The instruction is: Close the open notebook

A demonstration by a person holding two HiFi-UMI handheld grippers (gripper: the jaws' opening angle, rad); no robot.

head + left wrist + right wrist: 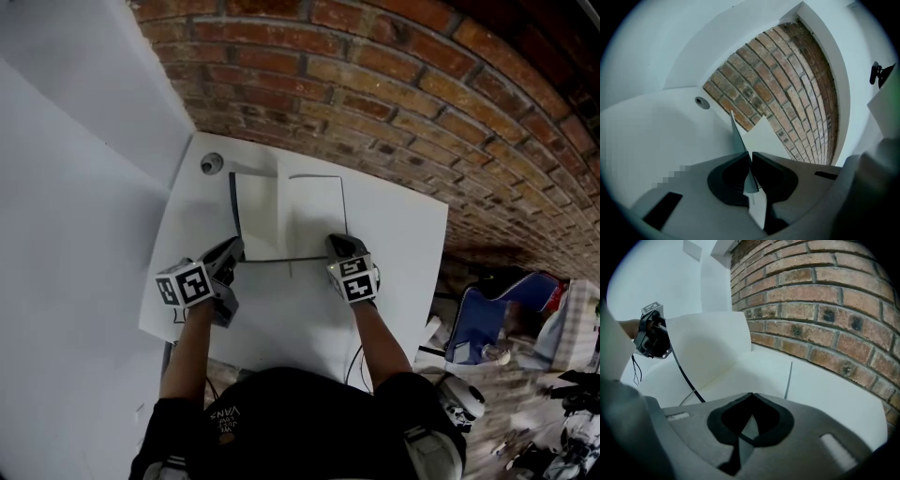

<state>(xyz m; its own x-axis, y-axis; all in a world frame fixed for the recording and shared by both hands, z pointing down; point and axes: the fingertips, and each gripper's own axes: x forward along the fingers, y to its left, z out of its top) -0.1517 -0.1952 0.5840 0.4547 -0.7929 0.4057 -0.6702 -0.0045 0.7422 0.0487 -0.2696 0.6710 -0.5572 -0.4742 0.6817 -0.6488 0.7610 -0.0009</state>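
Small round thing (212,163) at the bench's (403,244) far corner: too small to identify. Notebook (289,216) near corners sit under left gripper (232,249) and right gripper (338,246). Torso (300,422) hides bench's near edge. Floor clutter (506,328) blurred.

The surface (403,244) is hemmed in by a white wall (75,187) on the left and a brick wall (394,94) at the back. Approach is left open from the near edge and the right edge. A broad bare strip is found to the right of the notebook (314,211), and another along its near side. On the left, passage is narrowed by the notebook's raised leaf, pinched in the left hand-held gripper (234,251). The notebook's near right corner is taken up by the right hand-held gripper (335,246), jaws together. A small round disc (212,164) is set in the back left corner, apart from the notebook.
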